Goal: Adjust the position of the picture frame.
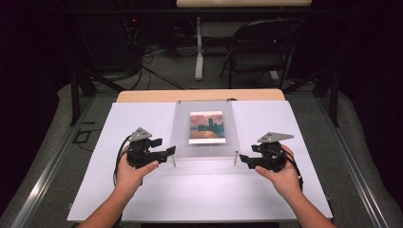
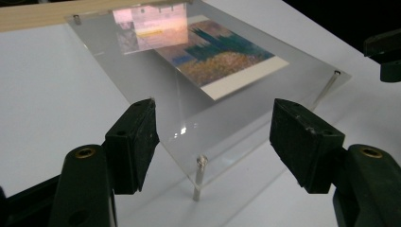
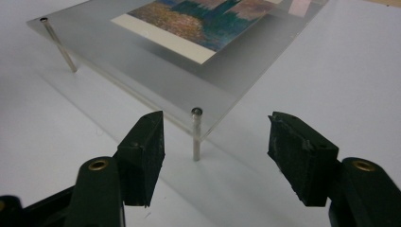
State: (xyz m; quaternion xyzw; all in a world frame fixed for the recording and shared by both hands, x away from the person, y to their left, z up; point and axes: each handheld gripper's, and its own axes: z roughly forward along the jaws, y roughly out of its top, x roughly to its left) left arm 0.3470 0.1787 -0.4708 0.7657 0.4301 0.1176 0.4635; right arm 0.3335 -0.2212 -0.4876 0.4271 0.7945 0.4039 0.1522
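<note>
White table [image 1: 142, 118] carries a clear panel [image 1: 183, 137] raised on thin metal legs, tilted up toward the person, with a print [image 1: 206, 127] at mid-table under or in it. Left gripper [image 1: 167, 153] and right gripper [image 1: 244, 158] flank its near corners, jaws apart, empty, each facing a leg [image 2: 200, 177]. Looks like the approach step; next likely calls for closing on both near corners evenly.
</note>
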